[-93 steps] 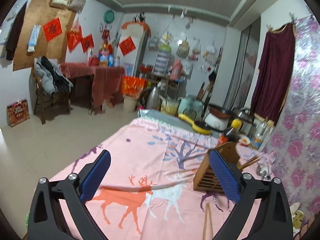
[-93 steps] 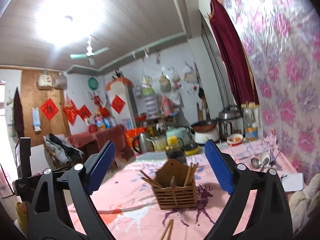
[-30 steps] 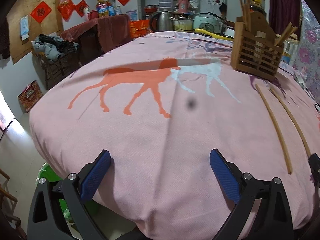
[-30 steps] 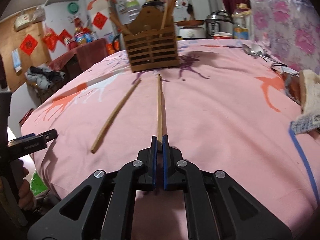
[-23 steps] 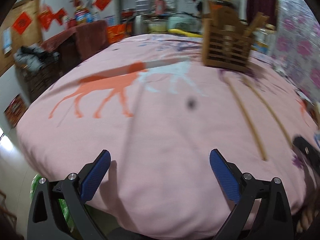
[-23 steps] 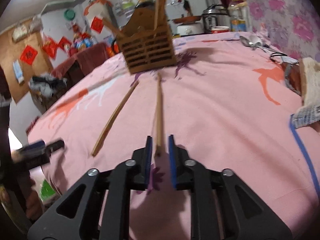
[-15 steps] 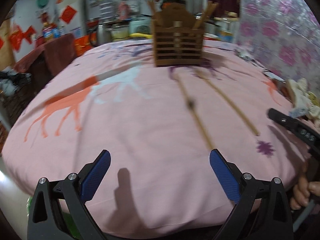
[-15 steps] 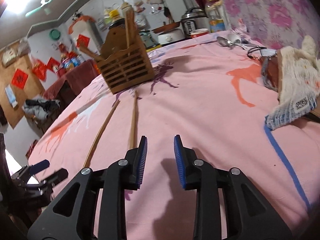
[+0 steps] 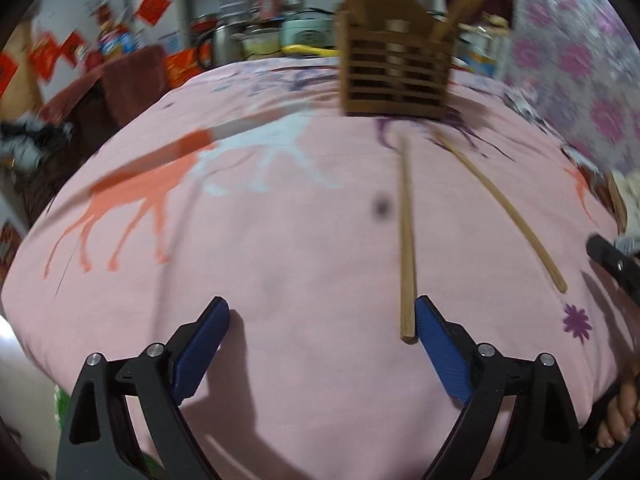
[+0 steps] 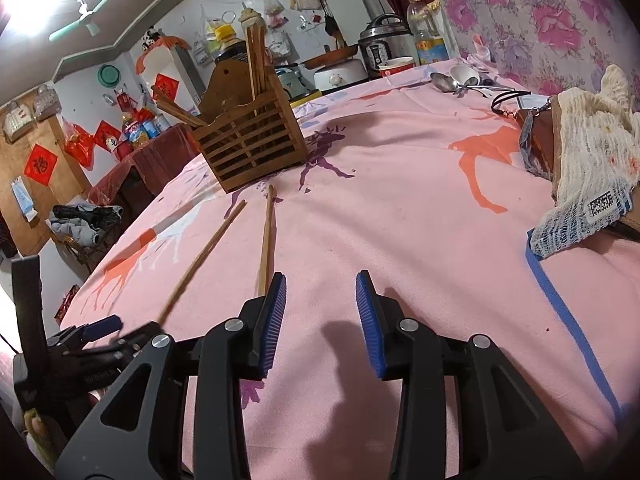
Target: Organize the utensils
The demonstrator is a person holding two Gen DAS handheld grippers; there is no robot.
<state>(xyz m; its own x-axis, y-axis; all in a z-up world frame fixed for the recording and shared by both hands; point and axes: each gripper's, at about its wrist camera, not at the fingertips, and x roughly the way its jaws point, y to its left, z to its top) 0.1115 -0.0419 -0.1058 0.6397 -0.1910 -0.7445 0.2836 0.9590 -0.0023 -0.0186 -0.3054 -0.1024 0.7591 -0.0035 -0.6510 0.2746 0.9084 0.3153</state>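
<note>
Worktop point(image 10: 400, 208) under a pink deer-print cloth fills most of both views. Wooden slatted holder point(image 10: 248, 140) stands upper left of centre in the right wrist view, upper centre in the left wrist view, blurred there; several chopsticks stick up out of it. Cream netted bundle point(image 10: 588, 176) lies at the right edge of the right view, spoons point(image 10: 452, 80) near the upper right.

Left tongs point(image 9: 322, 332) at the bottom of the left view, jaws wide apart, just been closing a little, not pressing anything. Right tongs point(image 10: 320, 308) at bottom centre of the right view, jaws partly apart, just been opening, only cloth between them.

Two loose chopsticks lie flat on the cloth between holder and tongs. First chopstick point(image 9: 406, 236) runs down the centre-right of the left view, its near end just inside the blue pad point(image 9: 434, 336) on the right side of that frame; contact unclear. Second chopstick point(image 10: 266, 240) ends just outside the left-of-frame pad point(image 10: 274, 316) of the right tongs, unheld.
</note>
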